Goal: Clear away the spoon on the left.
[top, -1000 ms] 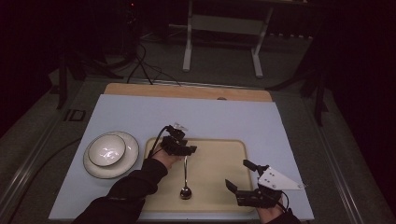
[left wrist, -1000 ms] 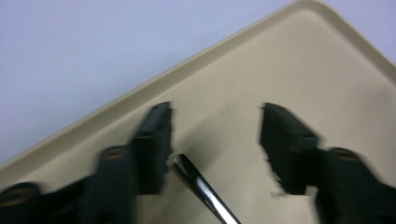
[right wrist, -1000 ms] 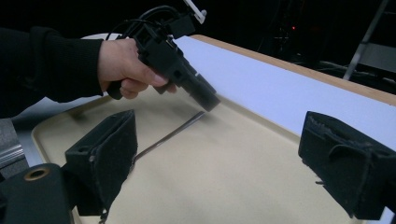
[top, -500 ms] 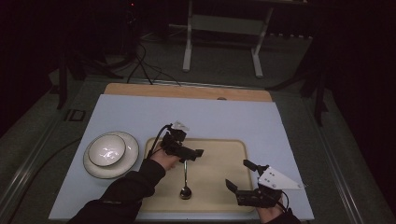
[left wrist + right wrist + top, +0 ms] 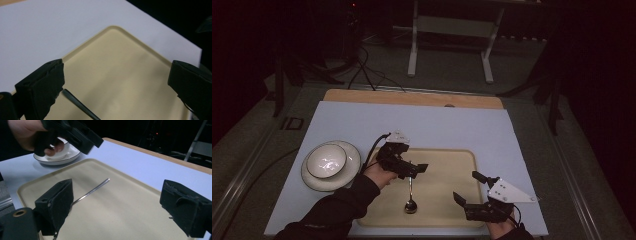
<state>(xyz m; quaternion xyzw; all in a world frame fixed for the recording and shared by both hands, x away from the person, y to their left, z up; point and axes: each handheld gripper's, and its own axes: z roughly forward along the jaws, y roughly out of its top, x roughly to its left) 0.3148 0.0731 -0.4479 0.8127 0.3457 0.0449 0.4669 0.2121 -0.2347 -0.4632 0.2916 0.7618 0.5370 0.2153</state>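
Note:
A metal spoon (image 5: 411, 196) lies on the beige tray (image 5: 447, 165), its bowl toward the near edge and its handle pointing away. My left gripper (image 5: 414, 171) hovers open over the handle's far end. In the left gripper view the handle (image 5: 77, 105) passes beside the left jaw, untouched, with the left gripper (image 5: 115, 82) spread wide. My right gripper (image 5: 465, 186) sits open at the tray's near right corner. The right gripper view has the right gripper (image 5: 120, 205) wide apart and empty, with the spoon handle (image 5: 92, 191) beyond its left jaw.
A white bowl (image 5: 327, 160) sits on a white plate (image 5: 349, 172) left of the tray, on the pale blue mat (image 5: 452, 125). A wooden board edge (image 5: 412, 97) runs along the back. The other hand and its gripper (image 5: 75, 135) hang above the tray's far left.
My left gripper has shifted slightly toward me and to the right above the spoon's handle. The spoon and my right gripper have stayed where they were.

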